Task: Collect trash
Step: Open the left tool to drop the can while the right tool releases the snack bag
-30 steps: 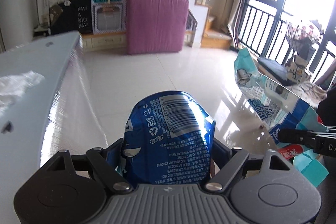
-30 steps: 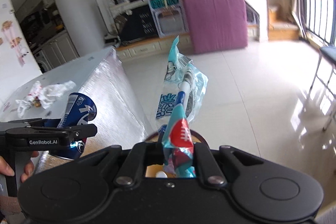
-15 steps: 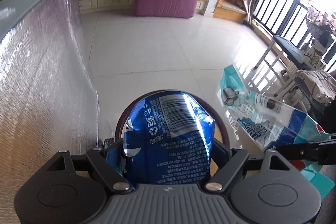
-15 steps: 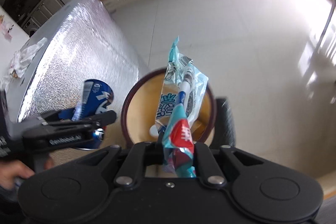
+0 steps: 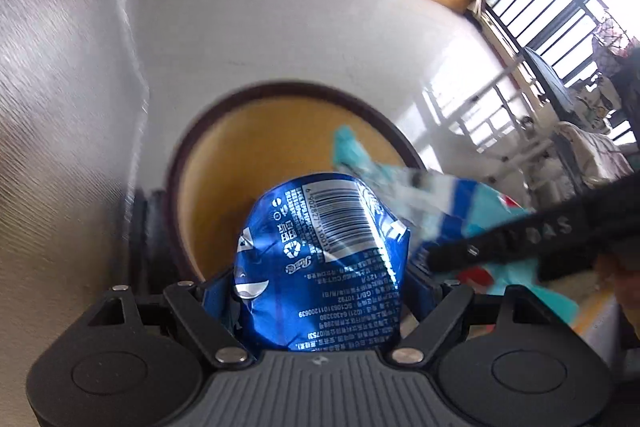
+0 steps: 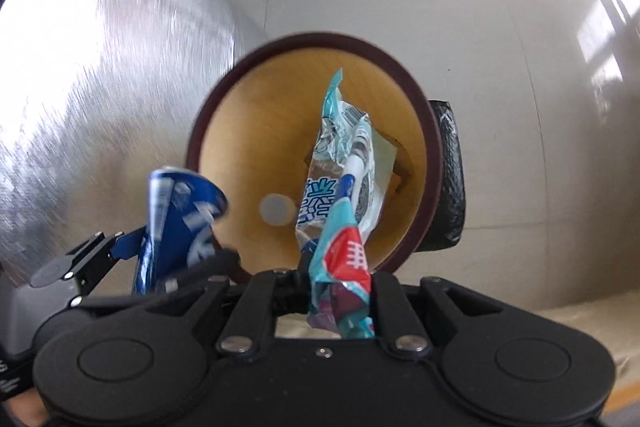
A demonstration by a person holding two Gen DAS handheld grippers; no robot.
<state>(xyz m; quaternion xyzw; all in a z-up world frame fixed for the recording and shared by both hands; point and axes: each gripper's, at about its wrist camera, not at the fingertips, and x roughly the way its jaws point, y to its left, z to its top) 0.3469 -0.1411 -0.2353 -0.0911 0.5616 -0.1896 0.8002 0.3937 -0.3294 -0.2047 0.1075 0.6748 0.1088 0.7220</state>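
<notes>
while one bin (image 6: 416,131) gapes below, the left hand-held gripper (image 5: 320,291) clamps one crushed can (image 5: 324,259), the right hand-held gripper (image 6: 340,291) pinches one wrapper (image 6: 344,187)

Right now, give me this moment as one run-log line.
left gripper: shut on blue can | right gripper: shut on wrapper | both above bin

Both wrist views look steeply down, close above bin (image 5: 208,131) (image 6: 224,99), shared
</notes>
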